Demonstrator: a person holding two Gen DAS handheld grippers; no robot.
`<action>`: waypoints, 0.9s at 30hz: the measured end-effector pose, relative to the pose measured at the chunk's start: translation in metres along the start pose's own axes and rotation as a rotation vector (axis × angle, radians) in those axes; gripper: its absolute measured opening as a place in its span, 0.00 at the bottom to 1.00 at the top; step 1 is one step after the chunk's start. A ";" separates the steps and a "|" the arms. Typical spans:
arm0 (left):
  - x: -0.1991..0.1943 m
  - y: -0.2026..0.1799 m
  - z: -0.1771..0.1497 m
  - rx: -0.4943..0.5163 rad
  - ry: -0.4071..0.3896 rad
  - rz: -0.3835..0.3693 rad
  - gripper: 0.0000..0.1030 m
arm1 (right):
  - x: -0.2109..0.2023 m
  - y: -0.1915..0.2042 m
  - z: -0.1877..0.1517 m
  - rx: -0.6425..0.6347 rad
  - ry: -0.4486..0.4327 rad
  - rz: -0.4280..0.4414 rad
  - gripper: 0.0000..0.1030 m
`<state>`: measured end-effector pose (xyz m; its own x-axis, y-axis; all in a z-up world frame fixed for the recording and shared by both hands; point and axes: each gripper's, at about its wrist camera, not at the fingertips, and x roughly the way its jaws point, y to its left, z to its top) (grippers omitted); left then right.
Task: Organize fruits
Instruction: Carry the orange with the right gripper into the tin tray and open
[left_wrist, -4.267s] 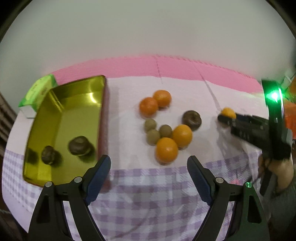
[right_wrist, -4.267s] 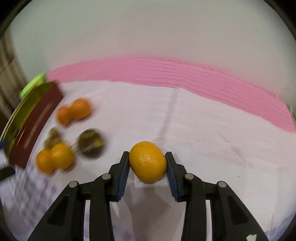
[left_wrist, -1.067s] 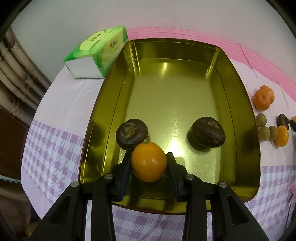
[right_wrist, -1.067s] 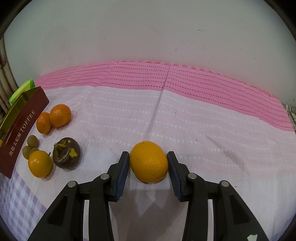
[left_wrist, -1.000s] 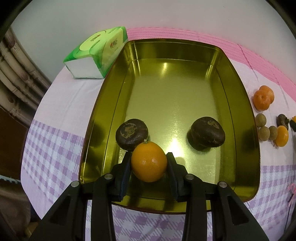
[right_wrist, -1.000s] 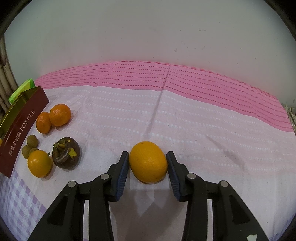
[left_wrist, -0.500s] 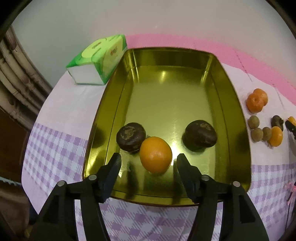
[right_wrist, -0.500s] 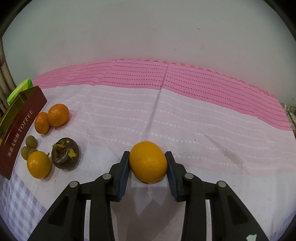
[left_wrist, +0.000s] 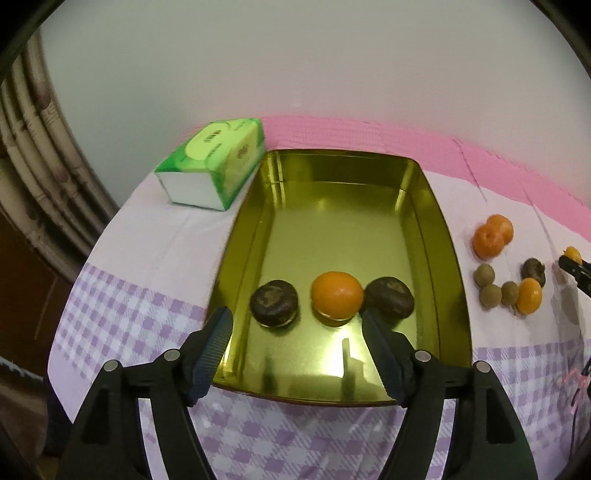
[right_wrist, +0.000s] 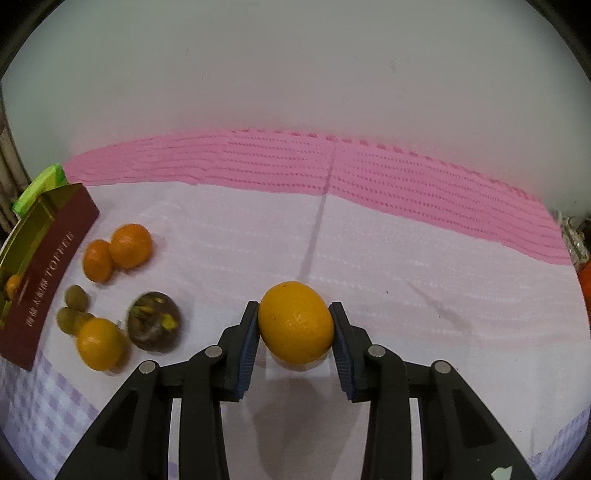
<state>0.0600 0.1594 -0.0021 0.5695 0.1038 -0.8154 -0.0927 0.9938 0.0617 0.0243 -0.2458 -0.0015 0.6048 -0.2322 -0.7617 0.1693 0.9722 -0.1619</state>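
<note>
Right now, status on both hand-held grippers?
Left hand-held gripper open above gold tin. Orange in tin between two dark fruits. Right hand-held gripper shut on yellow-orange citrus.

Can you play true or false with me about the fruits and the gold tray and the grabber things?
1. The gold tray has three fruits in it. True.
2. The orange in the tray sits between two dark fruits. True.
3. The left gripper is squeezing that orange. False: its jaws are open and the orange lies free in the tray.
4. The right gripper is empty. False: it is shut on a second orange.
5. The tissue pack lies inside the tray. False: it sits on the cloth beside the tray.
</note>
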 end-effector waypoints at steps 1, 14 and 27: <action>0.000 0.002 0.000 -0.009 -0.005 0.011 0.72 | -0.003 0.004 0.002 0.002 0.000 0.016 0.34; -0.012 0.060 -0.001 -0.214 -0.016 0.095 0.79 | -0.061 0.139 0.023 -0.204 -0.037 0.354 0.34; -0.014 0.096 -0.010 -0.318 0.016 0.157 0.80 | -0.056 0.265 0.012 -0.492 0.056 0.472 0.34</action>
<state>0.0347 0.2529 0.0096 0.5154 0.2515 -0.8192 -0.4295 0.9031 0.0070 0.0443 0.0241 0.0056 0.4837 0.2095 -0.8498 -0.4842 0.8729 -0.0604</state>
